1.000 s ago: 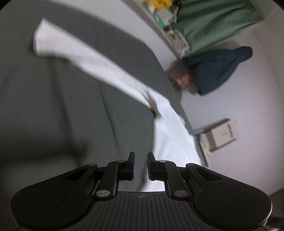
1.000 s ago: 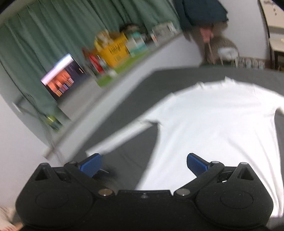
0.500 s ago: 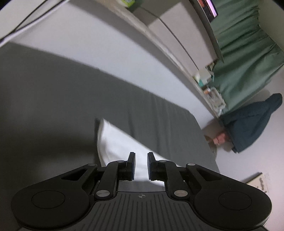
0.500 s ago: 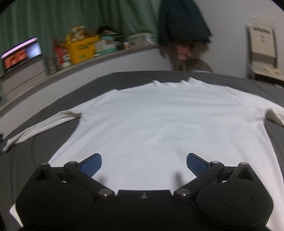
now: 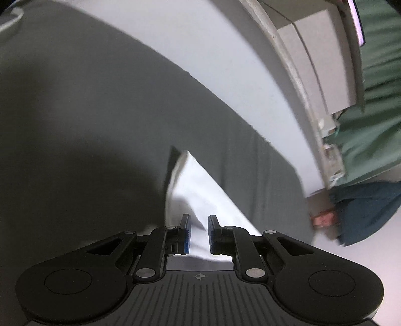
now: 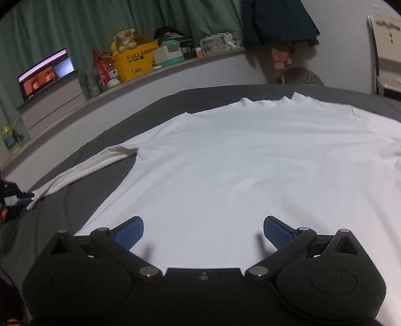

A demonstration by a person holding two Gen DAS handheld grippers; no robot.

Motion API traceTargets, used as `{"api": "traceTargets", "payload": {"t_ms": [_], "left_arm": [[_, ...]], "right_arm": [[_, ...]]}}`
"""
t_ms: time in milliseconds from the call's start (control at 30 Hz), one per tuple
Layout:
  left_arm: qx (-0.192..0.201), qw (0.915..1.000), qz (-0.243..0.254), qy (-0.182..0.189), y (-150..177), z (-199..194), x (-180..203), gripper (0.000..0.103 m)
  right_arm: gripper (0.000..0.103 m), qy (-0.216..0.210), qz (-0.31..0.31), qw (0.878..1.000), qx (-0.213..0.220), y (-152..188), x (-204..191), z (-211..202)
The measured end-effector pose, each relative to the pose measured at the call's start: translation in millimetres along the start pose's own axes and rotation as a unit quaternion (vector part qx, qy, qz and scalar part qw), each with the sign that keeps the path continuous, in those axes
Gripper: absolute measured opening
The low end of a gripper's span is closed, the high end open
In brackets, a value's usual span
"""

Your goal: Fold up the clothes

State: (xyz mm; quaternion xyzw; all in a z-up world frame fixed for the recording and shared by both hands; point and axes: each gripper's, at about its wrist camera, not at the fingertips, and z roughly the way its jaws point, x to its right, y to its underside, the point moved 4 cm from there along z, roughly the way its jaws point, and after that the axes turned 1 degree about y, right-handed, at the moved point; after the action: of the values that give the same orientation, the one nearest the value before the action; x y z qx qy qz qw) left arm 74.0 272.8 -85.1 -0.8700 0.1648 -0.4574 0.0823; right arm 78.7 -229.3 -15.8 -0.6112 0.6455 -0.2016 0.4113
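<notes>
A white long-sleeved shirt (image 6: 238, 160) lies spread flat on a dark grey bed (image 6: 175, 100), collar at the far end. Its left sleeve (image 6: 82, 170) stretches out to the left. My right gripper (image 6: 203, 227) is open and empty, low over the shirt's near hem. My left gripper (image 5: 199, 234) has its jaws narrowly apart around the sleeve's cuff end (image 5: 198, 190); the white cloth runs between the pads. The left gripper also shows at the left edge of the right wrist view (image 6: 15, 198), at the sleeve's tip.
A grey ledge (image 6: 175, 67) behind the bed carries a yellow box (image 6: 135, 61), bottles and small items. A laptop (image 6: 45, 74) stands on a drawer unit. Green curtains (image 6: 100, 27) hang behind. A dark jacket (image 6: 278, 20) hangs at the far end.
My left gripper has come down to the sleeve's cuff, which now lies between its pads. My right gripper has swung to face the shirt squarely and moved closer to the hem.
</notes>
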Motion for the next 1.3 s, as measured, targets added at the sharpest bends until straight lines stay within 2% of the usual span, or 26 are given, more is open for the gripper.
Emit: {"api": "traceTargets", "payload": {"t_ms": [100,133,200,300,400,500,567,700,800,1000,1033,1100,1167,1267,1300], "left_arm": [[0.009,0.9995,-0.022,0.019,-2,1,-1,0.012],[0.015,0.9995,-0.025,0.013,-6,3,0,0.012],[0.046,0.9988,-0.014,-0.012,-12,1,2,0.012],[0.097,0.9927,0.036,-0.061,-24,3,12,0.012],[0.056,0.9866,0.098,-0.118,-25,16,17,0.012],[0.045,0.9722,0.181,-0.142,-12,24,30,0.012],[0.047,0.9688,0.196,-0.145,-5,26,36,0.012],[0.051,0.9803,0.147,-0.121,-9,20,22,0.012],[0.054,0.9821,0.142,-0.111,-10,22,17,0.012],[0.045,0.9731,0.201,-0.102,3,17,16,0.013],[0.043,0.9703,0.215,-0.101,5,13,16,0.013],[0.039,0.9593,0.260,-0.104,12,12,20,0.013],[0.034,0.9464,0.303,-0.105,19,12,25,0.021],[0.023,0.9399,0.328,-0.092,26,6,27,0.044],[0.018,0.9394,0.332,-0.084,27,6,29,0.049]], "right_arm": [[0.103,-0.002,0.008,1.000,-0.006,1,1,1],[0.103,-0.002,0.008,1.000,-0.006,1,1,1],[0.103,0.000,0.006,1.000,-0.005,2,1,0],[0.103,0.004,0.003,1.000,-0.004,2,1,0],[0.103,0.009,0.008,1.000,-0.009,3,4,4],[0.103,0.010,0.018,1.000,-0.017,4,6,8],[0.103,0.011,0.022,0.999,-0.023,6,7,11],[0.103,0.012,0.019,0.999,-0.028,8,7,12],[0.103,0.010,0.014,0.999,-0.027,9,5,11],[0.103,0.017,-0.002,0.999,-0.030,11,3,14],[0.103,0.018,-0.005,0.999,-0.030,12,3,15],[0.103,0.019,-0.012,0.999,-0.031,13,2,15],[0.103,0.020,-0.019,0.999,-0.031,14,1,16],[0.103,0.022,-0.027,0.999,-0.030,15,0,16],[0.103,0.022,-0.028,0.999,-0.030,15,-1,16]]}}
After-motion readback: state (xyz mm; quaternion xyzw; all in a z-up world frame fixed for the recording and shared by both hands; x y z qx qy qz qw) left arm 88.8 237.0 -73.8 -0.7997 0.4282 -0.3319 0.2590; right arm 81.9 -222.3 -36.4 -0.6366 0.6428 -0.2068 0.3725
